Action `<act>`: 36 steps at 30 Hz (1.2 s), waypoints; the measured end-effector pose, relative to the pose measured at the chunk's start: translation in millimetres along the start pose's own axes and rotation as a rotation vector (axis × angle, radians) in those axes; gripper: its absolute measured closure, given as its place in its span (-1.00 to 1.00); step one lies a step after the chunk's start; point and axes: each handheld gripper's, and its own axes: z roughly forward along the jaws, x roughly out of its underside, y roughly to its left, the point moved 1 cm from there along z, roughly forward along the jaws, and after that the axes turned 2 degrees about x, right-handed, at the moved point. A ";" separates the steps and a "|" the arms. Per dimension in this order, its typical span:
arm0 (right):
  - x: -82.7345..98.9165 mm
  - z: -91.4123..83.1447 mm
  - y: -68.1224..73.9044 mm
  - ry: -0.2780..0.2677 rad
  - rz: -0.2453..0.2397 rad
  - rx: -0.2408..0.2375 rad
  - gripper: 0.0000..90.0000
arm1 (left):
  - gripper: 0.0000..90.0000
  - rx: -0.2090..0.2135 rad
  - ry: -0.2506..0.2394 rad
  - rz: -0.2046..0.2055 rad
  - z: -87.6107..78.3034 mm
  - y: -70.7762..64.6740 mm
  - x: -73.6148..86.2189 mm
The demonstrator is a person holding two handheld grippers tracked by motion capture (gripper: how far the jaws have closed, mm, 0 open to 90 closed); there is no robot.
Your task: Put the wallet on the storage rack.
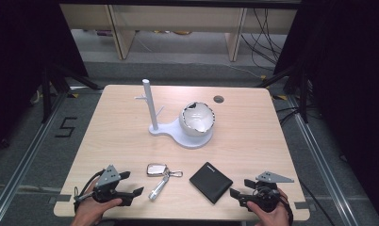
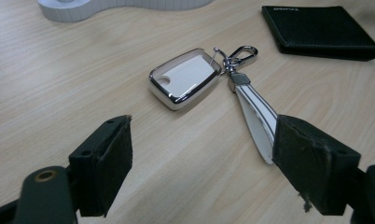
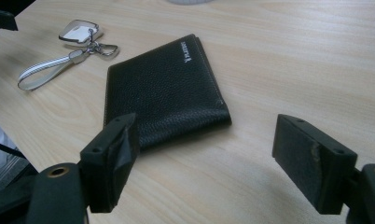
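white strap (image 2: 258,114) end behind gripper (image 2: 202,163)

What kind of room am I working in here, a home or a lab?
Most likely a lab or recording studio, not a home. The wooden table stands on grey carpet between black curtains, a taped "5" marks the floor, and loose cables run along the back wall.

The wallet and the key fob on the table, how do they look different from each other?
The wallet is black, matte and grained; the key fob is white with a shiny chrome rim. The wallet is the larger, a plain folded square, while the key fob is small and rounded, with a clasp and a striped strap attached. The wallet lies nearer the right gripper, the key fob nearer the left gripper. Both lie flat on the table, ungripped.
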 end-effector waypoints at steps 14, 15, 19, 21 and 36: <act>2.6 0.9 4.9 0.034 0.059 -0.022 -0.40 | 0.03 0.035 0.000 0.104 7.8 -6.5 -22.5; 2.5 0.8 3.3 0.022 0.025 -0.012 -0.40 | 0.05 0.028 0.015 0.122 8.6 -8.0 -26.0; 4.0 2.8 5.0 0.019 0.043 -0.039 -0.38 | 0.30 0.046 0.039 0.173 20.7 -14.1 -43.5; 4.7 1.8 10.0 0.031 0.094 -0.063 -0.38 | 0.39 0.052 0.062 0.212 29.8 -17.3 -53.2; 9.2 7.2 16.4 0.064 0.050 -0.069 -0.33 | 0.94 0.142 0.195 0.302 107.4 -40.1 -97.9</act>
